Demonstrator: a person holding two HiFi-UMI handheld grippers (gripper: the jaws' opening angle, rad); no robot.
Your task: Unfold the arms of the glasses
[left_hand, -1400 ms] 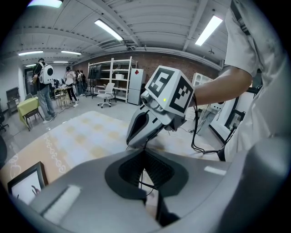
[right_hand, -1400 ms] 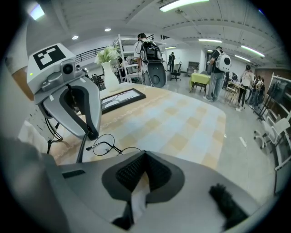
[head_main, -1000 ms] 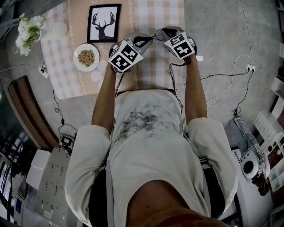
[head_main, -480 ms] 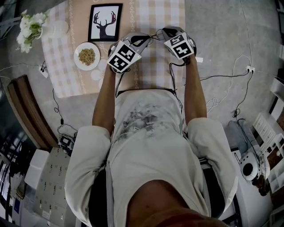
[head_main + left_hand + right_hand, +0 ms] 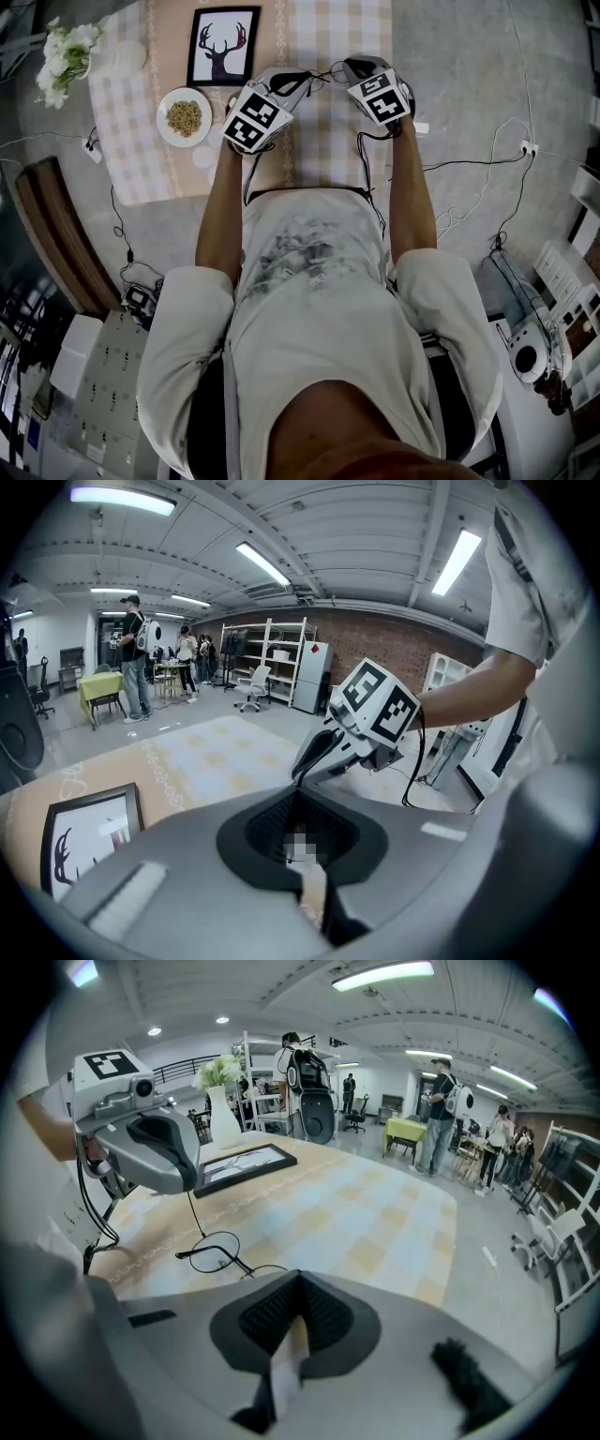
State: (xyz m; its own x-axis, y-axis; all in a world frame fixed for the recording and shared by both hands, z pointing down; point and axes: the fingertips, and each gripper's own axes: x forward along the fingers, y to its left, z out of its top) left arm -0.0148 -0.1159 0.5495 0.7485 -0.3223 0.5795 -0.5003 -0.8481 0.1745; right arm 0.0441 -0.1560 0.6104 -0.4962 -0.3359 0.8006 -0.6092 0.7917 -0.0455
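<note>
Nearest the person, the left tongs (image 5: 277, 86) had just shifted: in the head view their marker cube (image 5: 251, 119) sat a little further left than a second earlier and had rolled slightly, while the right tongs (image 5: 352, 69) had kept their place throughout. Both pairs were clenched on nothing. The left gripper view showed its jaws pressed together with only the right tongs beyond them, and the right gripper view showed its own jaws (image 5: 286, 1349) closed and empty too. Just ahead of the right tongs, the glasses (image 5: 217, 1252) lay flat on the checked cloth of the bench (image 5: 375, 1222), one round lens in plain sight and the other partly hidden behind the tongs' body. The left tongs hung above and beside them without touching. Whether the arms were folded could not be made out. In the head view the tongs covered the glasses entirely. Judging from this, the small turn of the left tongs was only a lining-up. With neither pair opened or lowered onto the frame, the unfolding itself had not begun. Farther along the bench stood a plate (image 5: 184, 119) of grain, then a deer picture (image 5: 220, 47), and at the far corner a vase (image 5: 66, 56) of white flowers.
</note>
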